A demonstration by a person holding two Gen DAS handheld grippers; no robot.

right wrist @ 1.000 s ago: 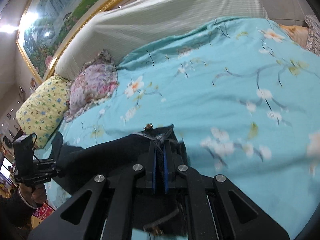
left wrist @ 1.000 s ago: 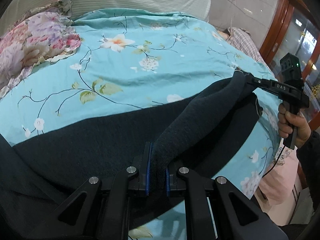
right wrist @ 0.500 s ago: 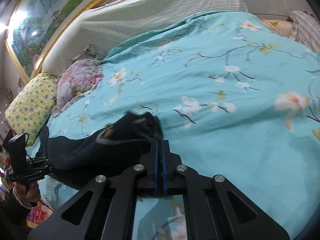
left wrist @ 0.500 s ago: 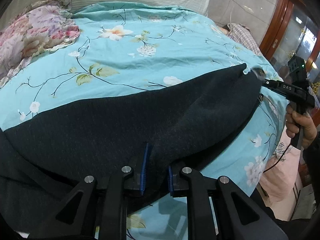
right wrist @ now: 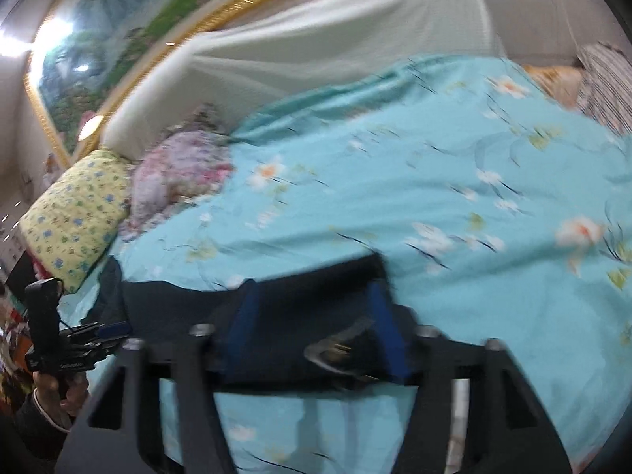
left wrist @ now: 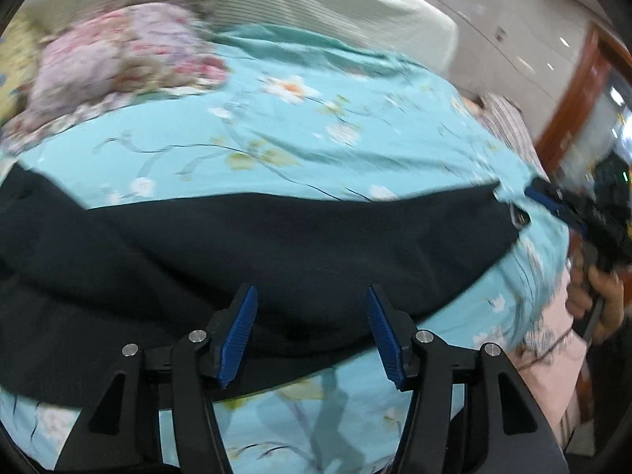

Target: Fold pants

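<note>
The left tongs stand wide, their jaws just opened, blue pads clear of the cloth on either side. Directly under and ahead of them lie the dark navy pants, spread as a broad folded band across the turquoise floral duvet of the bed. The fabric sits between the pads but neither pad presses on it. Beyond the left tongs and to their left lie a pink floral pillow and, seen from the right wrist, a yellow flowered pillow, both against the pale covered headboard; a gold-framed landscape painting hangs above.

Further right, the pants' waist end lies beneath the right tongs, which also stand wide, jaws just opened; the picture is blurred, yet the blue pads are plainly apart, with the dark cloth and a metal clasp between them and nothing gripped. From the left wrist the right tongs sit just off the pants' far right corner, held in a hand. To the right of them the duvet runs on bare towards a striped cloth at the bed's far edge.
</note>
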